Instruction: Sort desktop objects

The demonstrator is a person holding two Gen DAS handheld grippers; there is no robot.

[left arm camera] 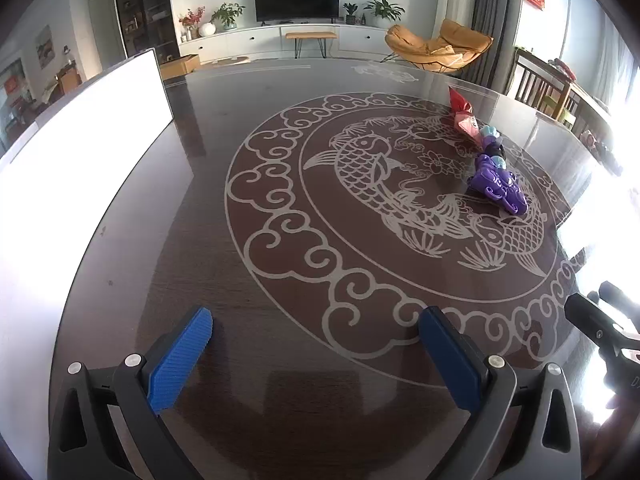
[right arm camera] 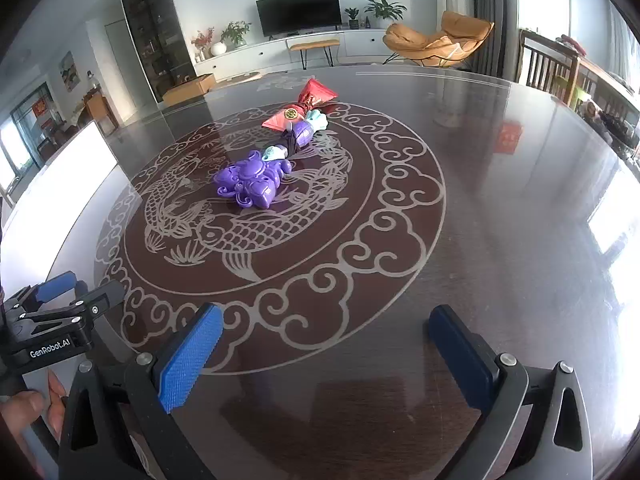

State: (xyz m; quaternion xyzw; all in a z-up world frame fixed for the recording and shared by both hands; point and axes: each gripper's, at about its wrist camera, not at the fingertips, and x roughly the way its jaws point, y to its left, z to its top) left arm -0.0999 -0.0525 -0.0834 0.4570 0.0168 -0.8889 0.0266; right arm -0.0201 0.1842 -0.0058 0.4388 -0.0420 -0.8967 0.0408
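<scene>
A purple plastic toy lies on the dark glass table with the fish pattern. Behind it lies a small purple and pale blue figure, then red packets. They form one row. My left gripper is open and empty above the near table edge, well left of the toys. My right gripper is open and empty, some way in front of the toys. The left gripper also shows in the right wrist view.
A white board or box stands along the table's left side. Beyond the table are a TV cabinet, an orange chair and a wooden railing at the right.
</scene>
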